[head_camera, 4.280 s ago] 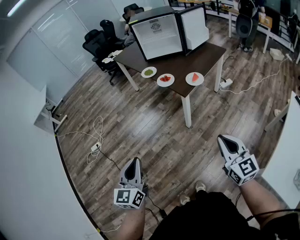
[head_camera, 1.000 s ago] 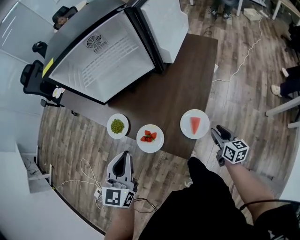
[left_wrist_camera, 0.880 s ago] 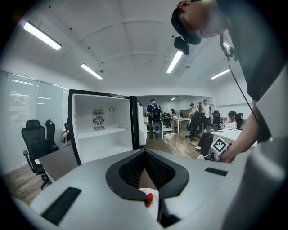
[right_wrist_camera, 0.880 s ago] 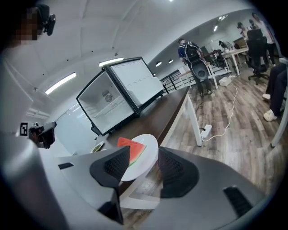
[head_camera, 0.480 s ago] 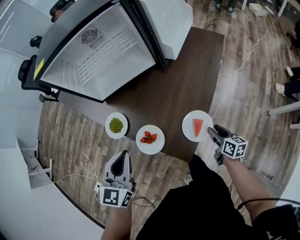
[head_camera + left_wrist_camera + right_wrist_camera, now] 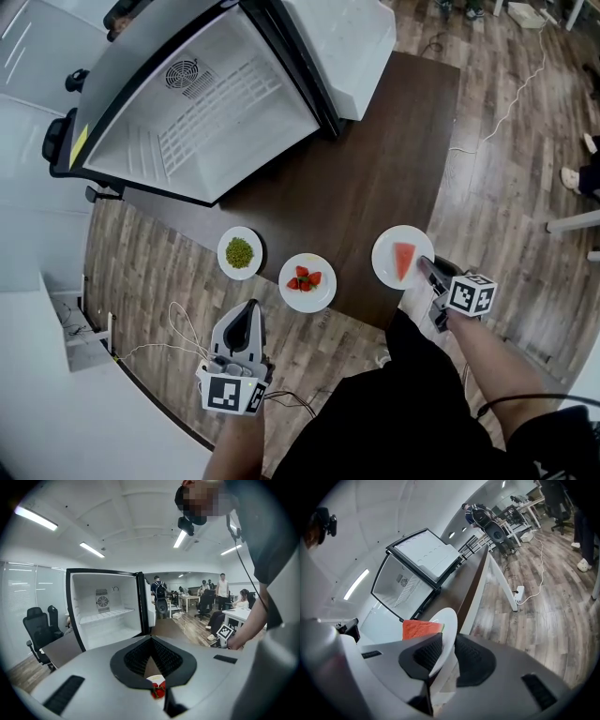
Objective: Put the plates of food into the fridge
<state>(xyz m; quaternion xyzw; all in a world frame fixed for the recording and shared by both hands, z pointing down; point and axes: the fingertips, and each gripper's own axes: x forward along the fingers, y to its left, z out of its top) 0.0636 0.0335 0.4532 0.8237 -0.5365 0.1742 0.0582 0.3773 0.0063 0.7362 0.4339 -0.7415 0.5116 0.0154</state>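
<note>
— Three plates are counted on the table (image 6: pixel 375 159); which one is being taken?

— The watermelon plate (image 6: pixel 380 255). It is set at the table's right edge, close to the front right corner, and its rim appears to be pushed out past that edge. The jaws of the right gripper (image 6: pixel 424 268) have just been closing, and the rim is now pinched between the ribbed black pads, one above and one beneath. The left gripper (image 6: pixel 250 312) is held over the floor, short of the front edge, with its jaws closed on nothing.

— What could be spoiled from here?

— A smooth, glossy, shallow white disc is gripped at a single point of its rim. If it is lifted fast or rolled, the far side may be levered down and the wet red wedge (image 6: pixel 403 260) may be slid off. A slip out of the pads is also to be feared, since hard glaze is held only by soft rubber.

— And the others?

— The strawberry plate (image 6: pixel 307 303) and the plate of green food (image 6: pixel 240 273) are seen by the front edge, untouched.

— The fridge (image 6: pixel 159 164)?

— It is stood open at the table's back, white-walled and bare inside, with a wire shelf (image 6: pixel 220 108). The plate could be caught on the black frame (image 6: pixel 289 67) if it is carried in too low.
</note>
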